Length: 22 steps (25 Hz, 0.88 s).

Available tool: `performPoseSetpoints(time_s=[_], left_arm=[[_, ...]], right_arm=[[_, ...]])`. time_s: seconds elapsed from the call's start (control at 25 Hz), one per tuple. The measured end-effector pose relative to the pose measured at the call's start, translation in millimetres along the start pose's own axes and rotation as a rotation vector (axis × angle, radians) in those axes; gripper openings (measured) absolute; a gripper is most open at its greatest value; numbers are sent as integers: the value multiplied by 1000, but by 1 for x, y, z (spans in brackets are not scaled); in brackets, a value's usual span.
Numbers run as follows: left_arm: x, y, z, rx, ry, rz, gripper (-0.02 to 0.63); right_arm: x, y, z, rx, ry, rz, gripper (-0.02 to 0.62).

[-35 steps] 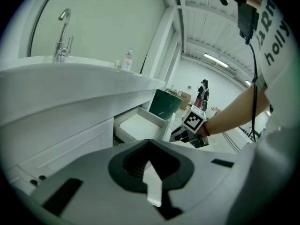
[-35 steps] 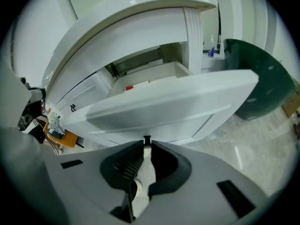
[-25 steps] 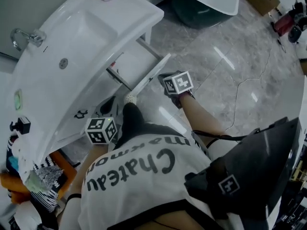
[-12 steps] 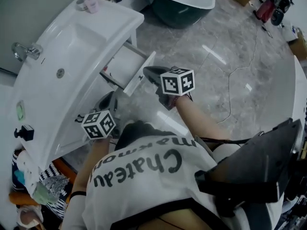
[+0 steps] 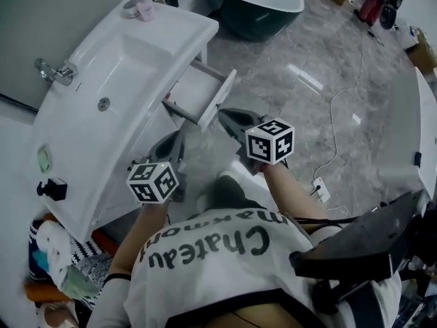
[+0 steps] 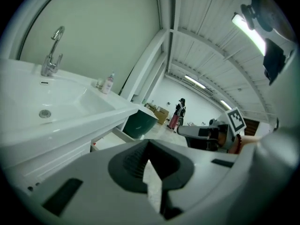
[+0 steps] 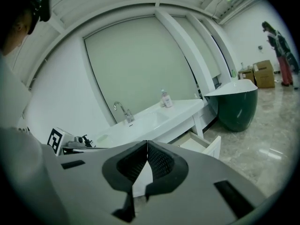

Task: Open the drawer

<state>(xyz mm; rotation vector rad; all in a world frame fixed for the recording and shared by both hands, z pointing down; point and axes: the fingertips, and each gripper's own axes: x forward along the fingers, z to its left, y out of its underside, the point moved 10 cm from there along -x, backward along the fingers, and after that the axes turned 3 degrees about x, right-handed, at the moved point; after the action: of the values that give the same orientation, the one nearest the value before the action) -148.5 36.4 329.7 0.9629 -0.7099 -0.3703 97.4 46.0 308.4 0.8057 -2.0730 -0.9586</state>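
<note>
The white drawer (image 5: 205, 96) stands pulled out from under the white sink vanity (image 5: 102, 67); its inside looks empty. My right gripper (image 5: 229, 118) hangs shut and empty just in front of the drawer's front panel, clear of it. My left gripper (image 5: 169, 145) is shut and empty too, close to the vanity front left of the drawer. In the right gripper view the right gripper (image 7: 147, 144) points toward the open drawer (image 7: 202, 146). In the left gripper view the left gripper (image 6: 149, 143) points past the drawer (image 6: 108, 139).
A dark green tub (image 5: 256, 5) stands beyond the vanity. Bottles (image 5: 143, 7) and a faucet (image 5: 58, 70) sit on the sink top. A cable (image 5: 334, 108) runs over the marble floor. Towels (image 5: 58, 265) lie at lower left. A person (image 6: 179, 112) stands far off.
Both grippers have risen and drawn back from the drawer front; the right one has left the front panel's edge. The drawer stays pulled out.
</note>
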Motion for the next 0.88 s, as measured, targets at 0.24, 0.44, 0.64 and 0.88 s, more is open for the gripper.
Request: performPoseSetpoints(time_s=[0.24, 0.44, 0.64, 0.88], left_arm=[[-29, 18, 4, 78, 36, 23, 8], [-37, 22, 6, 56, 73, 14, 8], [-45, 23, 4, 70, 98, 5, 8], [-53, 27, 6, 89, 96, 9, 8]], right_arm=[[-22, 27, 30, -22, 83, -12, 11], [-41, 34, 41, -38, 167, -47, 10], [-55, 41, 51, -43, 204, -53, 10], [-58, 39, 56, -53, 221, -66, 10]])
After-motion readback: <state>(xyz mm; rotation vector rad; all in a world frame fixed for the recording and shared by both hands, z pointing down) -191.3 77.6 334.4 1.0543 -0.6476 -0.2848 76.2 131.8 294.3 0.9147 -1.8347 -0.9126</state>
